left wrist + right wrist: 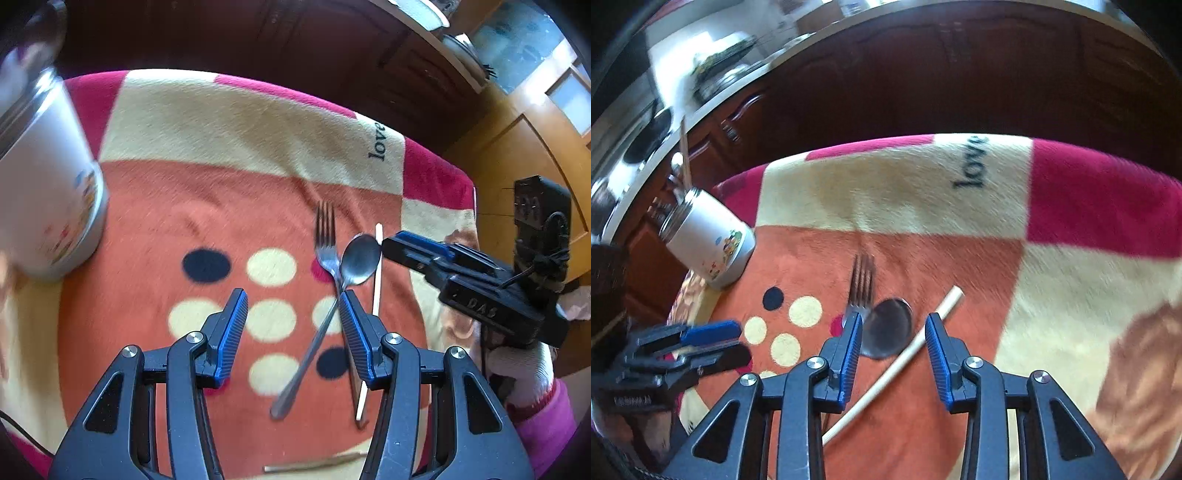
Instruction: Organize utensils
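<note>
I see a glossy metal fork (327,240) and spoon (360,260) on fuzzy matt cloth (221,140); my grippers' blue pads (232,332) look ribbed plastic.

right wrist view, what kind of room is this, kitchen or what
Most likely a home kitchen. Dark wooden cabinets run under a pale countertop, dishes or pans seem to sit on it, and a fork and spoon lie on a blanket-covered table.

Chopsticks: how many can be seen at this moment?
3: a pale chopstick lies beside the spoon, a darker one at the cloth's near edge, one stands in the jar. More may be hidden inside.
</note>
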Tool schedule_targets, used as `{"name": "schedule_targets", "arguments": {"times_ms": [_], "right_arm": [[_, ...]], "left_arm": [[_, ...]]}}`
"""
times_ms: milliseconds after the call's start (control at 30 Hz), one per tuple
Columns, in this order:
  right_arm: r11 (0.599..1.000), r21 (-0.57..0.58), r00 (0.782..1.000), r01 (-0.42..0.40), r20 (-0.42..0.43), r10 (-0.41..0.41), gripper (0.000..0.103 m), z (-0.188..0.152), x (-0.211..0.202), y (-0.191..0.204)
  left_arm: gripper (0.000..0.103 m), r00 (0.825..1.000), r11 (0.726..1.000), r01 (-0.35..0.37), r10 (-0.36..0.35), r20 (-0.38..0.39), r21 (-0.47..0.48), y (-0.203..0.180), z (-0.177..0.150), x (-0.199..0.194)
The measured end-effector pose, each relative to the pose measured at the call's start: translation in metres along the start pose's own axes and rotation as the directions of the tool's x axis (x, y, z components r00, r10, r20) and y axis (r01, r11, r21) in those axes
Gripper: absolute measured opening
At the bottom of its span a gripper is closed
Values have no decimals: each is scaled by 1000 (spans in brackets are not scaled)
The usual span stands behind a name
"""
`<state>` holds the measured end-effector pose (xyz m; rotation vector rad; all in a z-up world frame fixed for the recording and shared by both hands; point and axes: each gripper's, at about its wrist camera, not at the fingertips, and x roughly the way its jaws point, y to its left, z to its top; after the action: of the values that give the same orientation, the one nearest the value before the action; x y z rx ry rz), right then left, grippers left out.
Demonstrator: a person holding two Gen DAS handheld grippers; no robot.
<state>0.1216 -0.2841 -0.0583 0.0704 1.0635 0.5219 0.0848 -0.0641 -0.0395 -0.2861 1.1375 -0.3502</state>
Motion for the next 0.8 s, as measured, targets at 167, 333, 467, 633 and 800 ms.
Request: {"name": "schedule_targets", "arguments": {"times_ms": [167,333,467,633,800], "right_arm": [[998,-42,998,-45,-47,43,30,6,18,-8],[993,-70,994,-91,-67,86,19,4,27,-12],[991,-77,992,-106,-76,101,8,-1,29,-13],[989,-78,991,-123,-68,118,7,-12,19,-16],[986,-71,986,-152,-78,146,6,-18,16,-18]], "left_arm": [[51,999,999,8,-7,-32,42,-4,21,15],[51,998,998,20,-17,-54,59,-7,37,31],[51,997,997,25,-20,-69,77,-10,48,47],[51,995,994,32,-22,-95,106,-17,57,67],[49,994,990,57,-44,-103,129,-23,62,78]]}}
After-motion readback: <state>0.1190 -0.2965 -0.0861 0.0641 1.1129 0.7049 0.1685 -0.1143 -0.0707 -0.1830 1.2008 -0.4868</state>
